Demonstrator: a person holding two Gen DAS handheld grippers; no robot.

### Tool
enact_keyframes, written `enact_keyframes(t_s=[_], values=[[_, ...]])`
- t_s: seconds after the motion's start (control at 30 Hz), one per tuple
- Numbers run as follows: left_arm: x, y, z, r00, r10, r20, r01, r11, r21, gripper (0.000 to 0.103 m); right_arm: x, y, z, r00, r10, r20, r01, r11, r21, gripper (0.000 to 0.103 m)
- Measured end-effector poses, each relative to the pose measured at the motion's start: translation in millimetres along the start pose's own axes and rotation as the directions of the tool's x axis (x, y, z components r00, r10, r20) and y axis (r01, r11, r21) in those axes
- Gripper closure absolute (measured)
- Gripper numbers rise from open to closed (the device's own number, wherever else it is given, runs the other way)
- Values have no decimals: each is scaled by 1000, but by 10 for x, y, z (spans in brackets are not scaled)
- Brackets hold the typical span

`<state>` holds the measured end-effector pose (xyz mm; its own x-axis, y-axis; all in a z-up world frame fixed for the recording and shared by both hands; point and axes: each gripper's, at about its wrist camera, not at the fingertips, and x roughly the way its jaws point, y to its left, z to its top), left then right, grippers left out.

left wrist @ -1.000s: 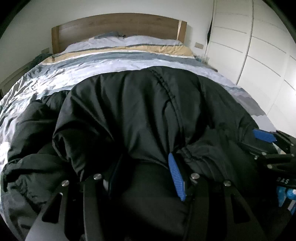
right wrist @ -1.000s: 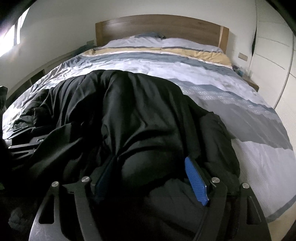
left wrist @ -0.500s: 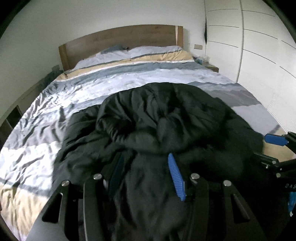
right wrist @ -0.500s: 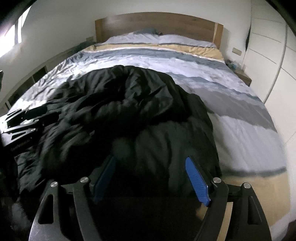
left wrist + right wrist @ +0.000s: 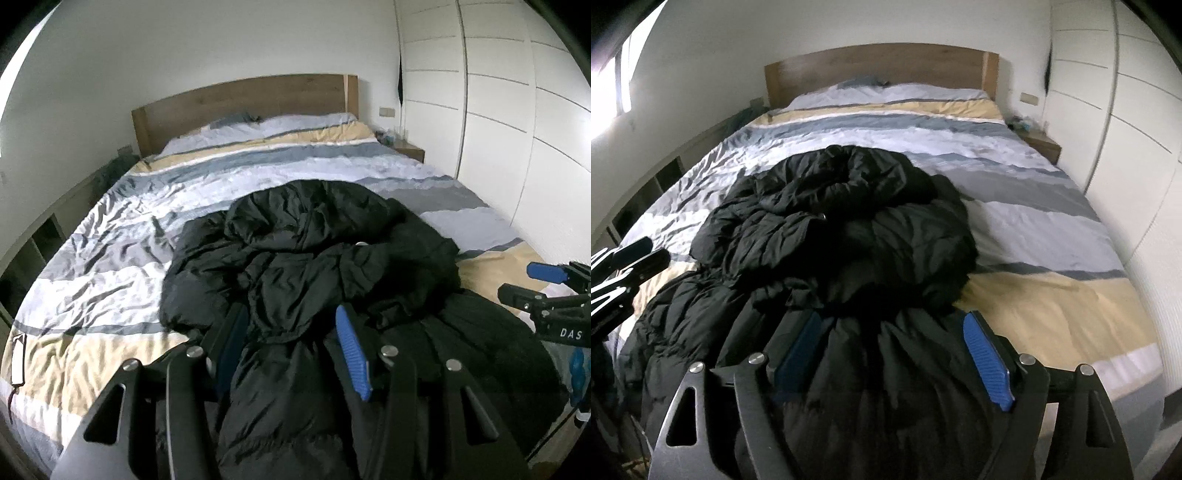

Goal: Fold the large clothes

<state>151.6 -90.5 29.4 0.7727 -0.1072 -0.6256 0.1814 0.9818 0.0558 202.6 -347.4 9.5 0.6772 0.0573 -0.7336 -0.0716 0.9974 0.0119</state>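
Note:
A big black puffer jacket (image 5: 314,251) lies bunched on the striped duvet, its near part drawn over the foot of the bed toward me. My left gripper (image 5: 291,347) is shut on a thick fold of its near edge; the fabric fills the gap between the blue pads. In the right wrist view the jacket (image 5: 849,229) spreads out from my right gripper (image 5: 894,350), whose jaws are opening with gathered fabric still touching both pads. The right gripper (image 5: 532,284) also shows at the left view's right edge, and the left gripper (image 5: 646,254) at the right view's left edge.
The bed (image 5: 110,266) has a wooden headboard (image 5: 243,99) and pillows (image 5: 295,123) at the far end. White wardrobe doors (image 5: 498,129) run along the right, with a nightstand (image 5: 410,151) beside them. A low shelf unit (image 5: 33,251) stands at the left.
Both grippers have drawn back and upward toward the foot of the bed, dragging the jacket's near edge along. The jacket has sunk from a raised drape into a heap, and more duvet shows.

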Motion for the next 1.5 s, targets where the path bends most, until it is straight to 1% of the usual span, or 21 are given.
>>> enact_keyframes(t_s=[0.17, 0.2, 0.27, 0.4, 0.5, 0.7, 0.93, 1.0, 1.07, 1.2, 1.5], values=[[-317, 56, -67, 1000, 8, 24, -8, 1000, -6, 54, -246, -60, -137, 1000, -19, 14, 19, 999, 28, 22], [-390, 66, -91, 999, 12, 31, -11, 1000, -7, 51, -293, -75, -167, 1000, -23, 16, 22, 999, 34, 22], [-458, 104, -106, 999, 17, 40, -17, 1000, -11, 48, -376, -100, -217, 999, -29, 21, 28, 999, 44, 22], [-638, 160, -156, 998, 30, 57, -29, 999, -17, 48, -530, -139, -320, 999, -43, 30, 41, 998, 54, 21], [-772, 208, -203, 997, 41, 68, -39, 999, -29, 47, -611, -165, -371, 998, -50, 36, 48, 997, 60, 18], [-962, 256, -317, 996, 57, 73, -54, 998, -43, 47, -774, -201, -479, 997, -61, 50, 57, 996, 71, 18], [-1082, 302, -435, 995, 69, 69, -65, 996, -59, 46, -907, -247, -576, 996, -73, 59, 68, 994, 83, 18], [-1098, 314, -468, 995, 72, 66, -67, 996, -65, 42, -944, -261, -606, 995, -77, 62, 72, 994, 86, 18], [-1113, 327, -502, 995, 75, 65, -70, 995, -70, 39, -976, -278, -633, 995, -82, 62, 76, 993, 89, 17], [-1115, 374, -574, 996, 75, 56, -71, 994, -82, 39, -1028, -335, -699, 994, -96, 60, 90, 991, 101, 13], [-1076, 503, -743, 996, 90, 21, -88, 991, -102, 39, -1043, -452, -813, 992, -116, 40, 110, 985, 135, 7]])
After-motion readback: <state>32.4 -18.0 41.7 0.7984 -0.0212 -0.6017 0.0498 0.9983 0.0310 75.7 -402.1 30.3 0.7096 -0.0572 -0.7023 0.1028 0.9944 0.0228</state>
